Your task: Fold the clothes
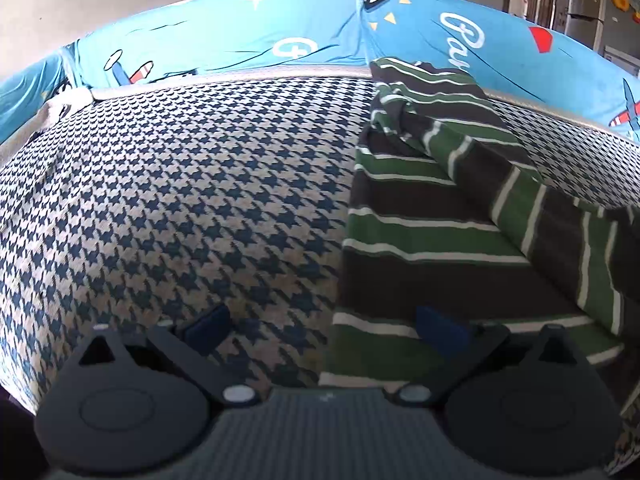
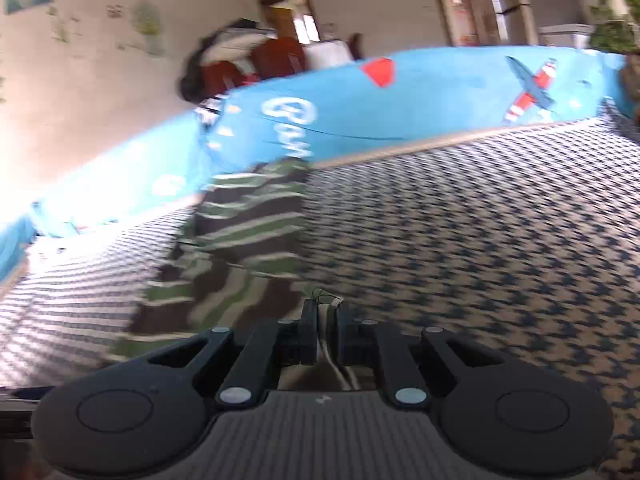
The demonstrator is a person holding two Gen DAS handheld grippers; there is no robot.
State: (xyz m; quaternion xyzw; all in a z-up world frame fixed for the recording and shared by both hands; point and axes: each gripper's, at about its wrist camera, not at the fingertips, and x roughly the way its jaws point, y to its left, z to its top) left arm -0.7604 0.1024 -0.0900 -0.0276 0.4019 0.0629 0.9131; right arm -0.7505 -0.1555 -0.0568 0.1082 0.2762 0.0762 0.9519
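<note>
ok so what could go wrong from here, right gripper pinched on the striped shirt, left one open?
1. The right gripper grips only a thin edge of the green, brown and white striped shirt; it may slip out when pulled.
2. The left gripper is open and holds nothing, so a one-sided pull could drag the shirt across the houndstooth cover and bunch it.

Striped garment (image 1: 420, 216): soft knit cloth. Houndstooth cover (image 1: 180, 200): coarse woven fabric. Gripper (image 2: 323, 316): matt black plastic.

Green-brown white-striped garment (image 1: 420, 216); navy-beige houndstooth cover (image 1: 192, 184); blue backrest (image 1: 208, 40).
</note>
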